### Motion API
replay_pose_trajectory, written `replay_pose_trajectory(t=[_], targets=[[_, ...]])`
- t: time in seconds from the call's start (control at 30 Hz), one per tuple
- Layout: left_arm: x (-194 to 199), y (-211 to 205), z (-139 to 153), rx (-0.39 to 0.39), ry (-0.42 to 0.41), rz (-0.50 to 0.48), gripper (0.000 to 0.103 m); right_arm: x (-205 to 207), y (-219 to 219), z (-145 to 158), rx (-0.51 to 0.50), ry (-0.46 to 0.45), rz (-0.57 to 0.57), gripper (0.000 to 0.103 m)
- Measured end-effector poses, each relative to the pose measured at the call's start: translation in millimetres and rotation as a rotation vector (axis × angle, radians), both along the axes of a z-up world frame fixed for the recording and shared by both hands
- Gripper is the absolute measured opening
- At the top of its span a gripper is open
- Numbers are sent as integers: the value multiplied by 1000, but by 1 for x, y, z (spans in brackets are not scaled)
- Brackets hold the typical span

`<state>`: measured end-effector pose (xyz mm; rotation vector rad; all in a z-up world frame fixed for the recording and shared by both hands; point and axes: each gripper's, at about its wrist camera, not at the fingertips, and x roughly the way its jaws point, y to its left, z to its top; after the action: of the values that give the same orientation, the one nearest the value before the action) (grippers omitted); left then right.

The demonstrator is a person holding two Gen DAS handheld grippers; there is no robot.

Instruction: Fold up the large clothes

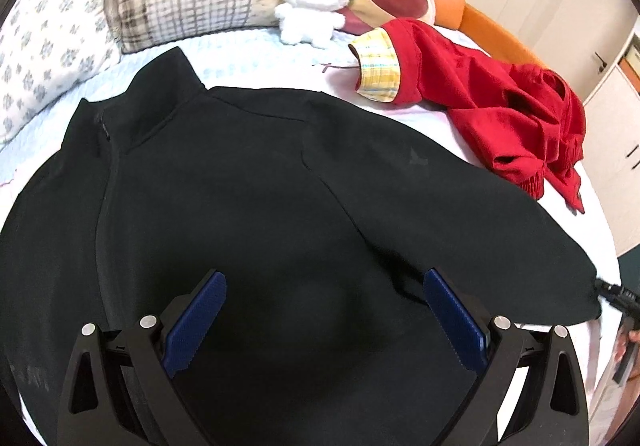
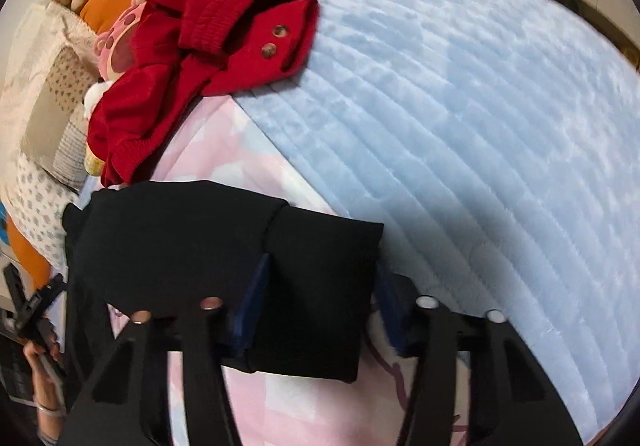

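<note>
Black zip jacket [image 1: 240, 186] lies flat on the bed [image 1: 340, 58], collar away from me. Left gripper [image 1: 324, 310] hovers spread wide over the hem. Right gripper [image 2: 316, 306] is nearer the sleeve cuff [image 2: 316, 286], which sits between its parted fingers, not pinched yet. No readable labels.

Black zip-up jacket [image 1: 256, 190] w/ stand collar lies flat, front up, on bed; sleeve cuff [image 2: 320, 286] sits betw. blue pads.
</note>
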<state>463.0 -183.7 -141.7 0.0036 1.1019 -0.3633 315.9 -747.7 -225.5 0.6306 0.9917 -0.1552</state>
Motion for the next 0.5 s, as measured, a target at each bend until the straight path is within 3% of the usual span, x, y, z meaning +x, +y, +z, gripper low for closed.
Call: replay_pose_trajectory(t=[0.07, 0.13, 0.23, 0.3, 0.4, 0.5], targets=[[2, 0, 0, 0, 2, -1, 100, 4, 6, 7, -54, 12, 20, 22], [4, 1, 0, -7, 9, 1, 100, 7, 10, 18, -83, 5, 40, 10], [6, 4, -1, -15, 12, 9, 100, 8, 7, 30, -146, 20, 45, 10], [7, 6, -3, -22, 20, 13, 100, 8, 4, 37, -144, 16, 58, 1], [11, 8, -5, -21, 24, 17, 100, 7, 8, 54, -119, -35, 86, 1], [13, 15, -5, -64, 38, 48, 100, 11, 20, 68, -156, -46, 112, 4]])
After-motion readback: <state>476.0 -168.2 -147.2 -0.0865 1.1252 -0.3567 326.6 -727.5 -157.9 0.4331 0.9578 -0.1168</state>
